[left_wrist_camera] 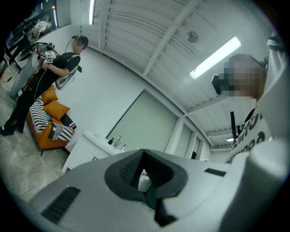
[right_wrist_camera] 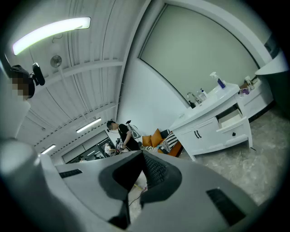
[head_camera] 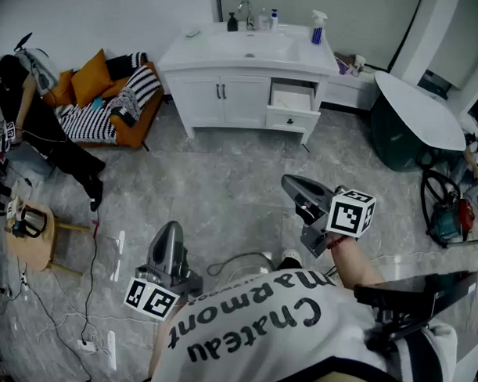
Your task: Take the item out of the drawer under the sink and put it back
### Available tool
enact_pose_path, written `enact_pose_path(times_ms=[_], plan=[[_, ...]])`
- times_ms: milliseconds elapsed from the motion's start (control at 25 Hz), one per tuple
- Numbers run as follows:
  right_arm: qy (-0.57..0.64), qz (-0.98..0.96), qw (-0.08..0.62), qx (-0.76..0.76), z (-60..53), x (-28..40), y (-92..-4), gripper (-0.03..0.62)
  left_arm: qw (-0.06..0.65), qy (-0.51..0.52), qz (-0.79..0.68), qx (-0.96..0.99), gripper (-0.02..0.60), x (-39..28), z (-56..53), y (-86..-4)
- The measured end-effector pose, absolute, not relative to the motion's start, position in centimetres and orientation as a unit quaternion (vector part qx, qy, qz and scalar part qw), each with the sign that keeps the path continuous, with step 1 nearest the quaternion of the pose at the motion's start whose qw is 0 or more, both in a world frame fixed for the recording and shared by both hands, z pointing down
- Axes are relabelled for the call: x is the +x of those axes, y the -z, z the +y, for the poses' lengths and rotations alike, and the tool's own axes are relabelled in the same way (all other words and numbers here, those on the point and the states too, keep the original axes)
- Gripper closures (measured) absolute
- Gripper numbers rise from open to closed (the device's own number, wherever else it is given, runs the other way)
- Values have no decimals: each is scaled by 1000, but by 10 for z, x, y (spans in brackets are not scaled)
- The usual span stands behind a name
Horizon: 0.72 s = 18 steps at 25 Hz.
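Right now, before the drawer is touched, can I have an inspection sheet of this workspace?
Surface: grey tiled floor.
Job's things: white sink vanity; its right drawer stands open, contents not visible.
Clutter: bottles and a spray bottle on the vanity top.
Grippers: left gripper and right gripper both well short of the vanity, jaws together, empty.
Cables: thin cable runs across the floor to a power strip.
Surroundings: orange sofa, another person, wooden stool, dark round table.
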State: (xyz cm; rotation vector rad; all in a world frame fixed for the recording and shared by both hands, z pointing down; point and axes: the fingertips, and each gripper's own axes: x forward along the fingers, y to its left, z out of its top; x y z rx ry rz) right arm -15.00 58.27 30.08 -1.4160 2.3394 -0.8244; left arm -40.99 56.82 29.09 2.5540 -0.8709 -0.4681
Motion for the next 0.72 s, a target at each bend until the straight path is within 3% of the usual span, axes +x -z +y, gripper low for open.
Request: enact_pose_path(times_ms=[720], plan=[[308, 803, 157, -485, 574, -106, -315, 582, 194, 130, -320, 918, 574, -363, 562, -301]])
